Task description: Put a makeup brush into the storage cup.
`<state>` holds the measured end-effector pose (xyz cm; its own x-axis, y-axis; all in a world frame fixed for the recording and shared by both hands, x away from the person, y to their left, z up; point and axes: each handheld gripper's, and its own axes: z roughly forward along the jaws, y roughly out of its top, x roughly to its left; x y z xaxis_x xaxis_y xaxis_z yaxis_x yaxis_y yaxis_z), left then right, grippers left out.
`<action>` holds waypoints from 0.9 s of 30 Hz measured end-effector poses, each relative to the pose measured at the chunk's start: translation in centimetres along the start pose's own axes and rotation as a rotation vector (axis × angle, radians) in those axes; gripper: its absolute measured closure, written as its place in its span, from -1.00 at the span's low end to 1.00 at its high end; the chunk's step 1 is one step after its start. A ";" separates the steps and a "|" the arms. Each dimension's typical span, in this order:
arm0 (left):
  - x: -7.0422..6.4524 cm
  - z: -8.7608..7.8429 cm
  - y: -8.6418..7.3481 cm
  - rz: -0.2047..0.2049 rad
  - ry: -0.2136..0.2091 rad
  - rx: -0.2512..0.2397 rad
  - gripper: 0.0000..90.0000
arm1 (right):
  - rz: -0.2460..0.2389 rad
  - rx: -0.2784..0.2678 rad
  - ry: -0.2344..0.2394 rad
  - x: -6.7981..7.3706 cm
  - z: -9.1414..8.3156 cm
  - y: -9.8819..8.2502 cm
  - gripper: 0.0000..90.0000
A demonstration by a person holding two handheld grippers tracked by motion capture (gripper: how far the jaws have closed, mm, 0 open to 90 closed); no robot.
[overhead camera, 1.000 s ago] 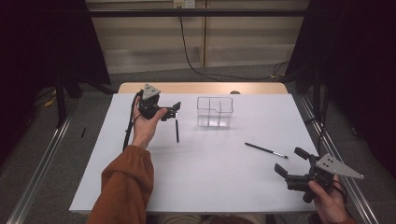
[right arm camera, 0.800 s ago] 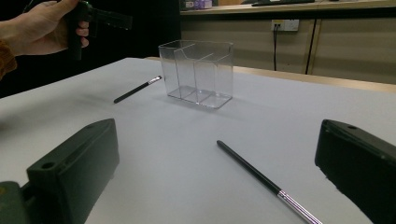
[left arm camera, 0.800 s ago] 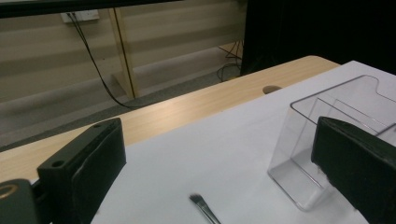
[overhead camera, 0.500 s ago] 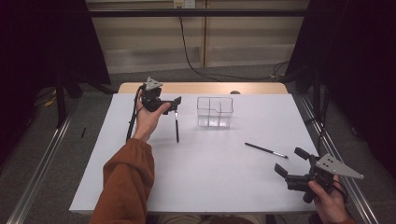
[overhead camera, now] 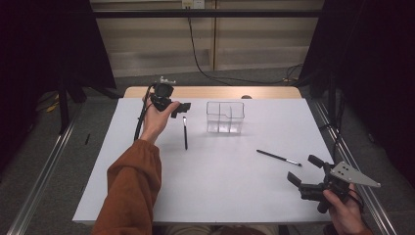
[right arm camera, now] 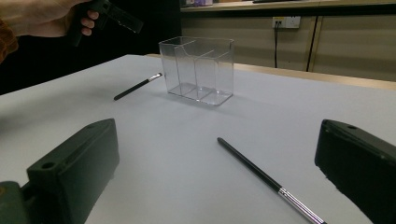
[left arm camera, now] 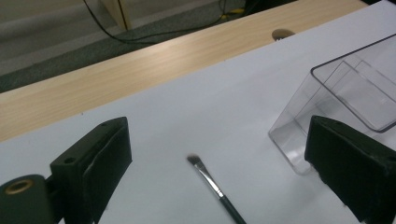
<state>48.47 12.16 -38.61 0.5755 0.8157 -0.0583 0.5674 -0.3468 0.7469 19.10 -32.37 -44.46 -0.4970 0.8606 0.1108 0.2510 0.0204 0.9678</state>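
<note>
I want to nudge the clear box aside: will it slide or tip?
The box looks thin-walled, clear plastic and empty, so probably light. It sits flat on the smooth white table, so a low push likely slides it. Its height suggests a push near the rim might tip it.

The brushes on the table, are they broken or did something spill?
Nothing looks broken or spilled. One brush lies flat left of the clear box, the other brush lies flat farther right, both outside the box. The box stands upright and looks empty. Both lie loose on the white table.
</note>
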 end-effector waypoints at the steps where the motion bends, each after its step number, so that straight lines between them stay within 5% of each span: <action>1: 0.0 0.1 0.1 -0.009 -0.013 0.023 -0.84 | -0.001 0.000 0.001 0.0 0.0 0.0 -1.00; 3: 0.1 0.3 0.2 -0.041 -0.068 0.057 -0.83 | -0.001 0.001 0.000 0.0 0.0 0.0 -1.00; 5: 0.0 0.5 0.4 -0.030 -0.048 0.101 -0.79 | 0.001 -0.001 0.000 0.0 0.0 0.0 -1.00; 11: 0.0 1.3 1.0 -0.035 -0.078 0.237 -0.80 | 0.002 -0.008 0.008 0.1 0.0 0.0 -1.00; 17: -0.4 2.2 1.2 -0.038 -0.051 0.351 -0.80 | 0.004 -0.006 0.009 0.1 0.0 0.0 -1.00; 22: -0.4 2.8 1.3 -0.093 -0.024 0.416 -0.80 | -0.002 -0.001 0.009 0.0 0.0 0.0 -1.00; 27: -0.7 3.6 1.3 -0.088 0.014 0.483 -0.77 | 0.009 0.008 0.007 0.0 0.0 0.0 -1.00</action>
<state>50.89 9.52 -39.99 0.5070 0.8566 -0.0955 0.8237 -0.4489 0.3463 19.09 -32.36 -44.50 -0.5008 0.8570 0.1213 0.2620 0.0165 0.9649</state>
